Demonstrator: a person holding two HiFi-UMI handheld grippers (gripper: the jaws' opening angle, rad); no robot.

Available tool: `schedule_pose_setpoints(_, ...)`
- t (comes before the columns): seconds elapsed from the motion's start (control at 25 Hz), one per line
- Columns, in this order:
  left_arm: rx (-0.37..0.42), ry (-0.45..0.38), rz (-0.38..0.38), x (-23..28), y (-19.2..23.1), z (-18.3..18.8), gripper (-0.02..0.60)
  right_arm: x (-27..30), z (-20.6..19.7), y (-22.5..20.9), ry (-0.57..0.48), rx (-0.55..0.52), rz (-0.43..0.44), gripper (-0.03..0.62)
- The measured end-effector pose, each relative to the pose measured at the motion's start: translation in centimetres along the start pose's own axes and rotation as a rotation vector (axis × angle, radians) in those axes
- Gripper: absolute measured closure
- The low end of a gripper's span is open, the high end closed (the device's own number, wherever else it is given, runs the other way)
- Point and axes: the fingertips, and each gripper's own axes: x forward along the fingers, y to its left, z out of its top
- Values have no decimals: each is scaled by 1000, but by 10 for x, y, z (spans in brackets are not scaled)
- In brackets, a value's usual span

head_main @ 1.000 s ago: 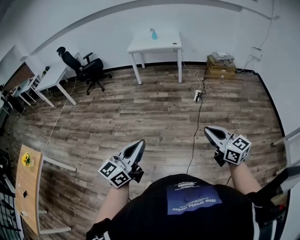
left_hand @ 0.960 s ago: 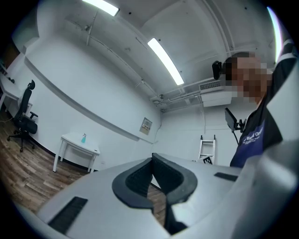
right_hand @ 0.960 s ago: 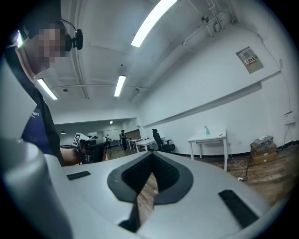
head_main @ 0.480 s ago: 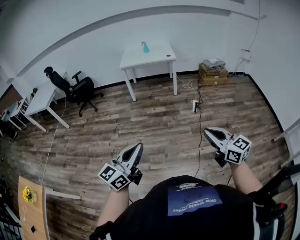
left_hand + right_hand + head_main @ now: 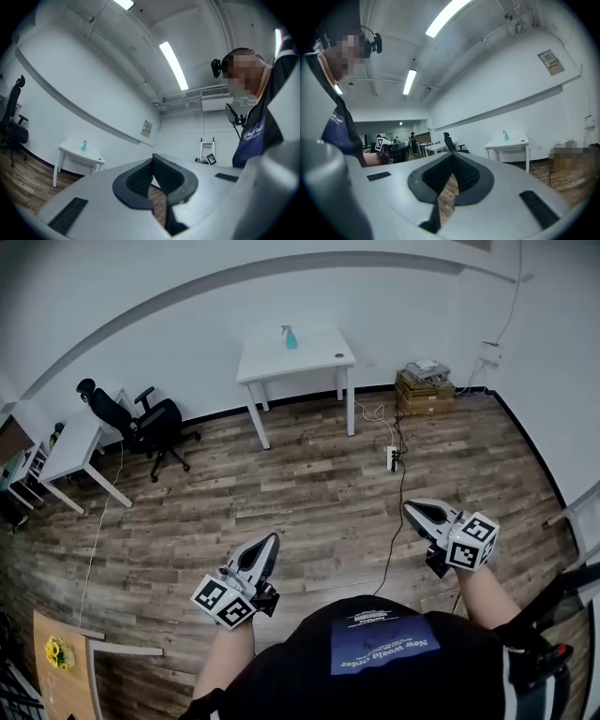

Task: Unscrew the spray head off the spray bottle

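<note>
While the spray bottle point(image 5: 291, 337) stands upright near the back edge of the white tabletop point(image 5: 314, 357) at the far wall, both grippers are held well apart from it, low over the wooden floor point(image 5: 309, 474) in front of the person.

Left gripper point(image 5: 272, 542): jaws fully together, ribbed pads meeting at the tip, nothing between them. Right gripper point(image 5: 411, 509): likewise closed and empty. Both point roughly toward the tabletop. Task status, as judged: not begun, with the approach across the room outstanding.

Handling assessment: the bottle is small and blue-tinted, most likely thin plastic, so light and smooth-sided. Fill level cannot be made out at this range. A light bottle is liable to slide or tip if nudged from one side.

Recommended hold: one gripper across the body, low enough to steady it and firm without crushing the wall. The other gripper takes the spray head point(image 5: 287, 329) at its base, where it screws on, not the trigger or nozzle, which would flex or discharge.

Risk noted: the body may spin in the grip if clamped too lightly.
</note>
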Motion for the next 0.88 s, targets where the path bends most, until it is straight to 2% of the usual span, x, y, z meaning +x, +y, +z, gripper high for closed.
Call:
schedule_pose_setpoints(0.2, 1, 13, 41, 31, 14, -15, 586, 11, -2, -41, -2, 8, 44, 606)
schedule_pose_setpoints(0.36, 23, 2, 66, 89, 8, -25, 586, 6, 4, -101, 1, 9, 84, 606)
schedule_pose_setpoints(0.52, 8, -28, 103, 157, 2, -28, 584, 6, 32, -167, 1, 10, 137, 606)
schedule_pose_setpoints(0.68, 18, -26, 129, 216, -5, -35, 584, 0, 51, -223, -1, -8, 174, 606)
schedule_pose_setpoints(0.88, 22, 9, 134, 269, -11, -49, 584, -4, 53, -276, 4, 20, 189, 606)
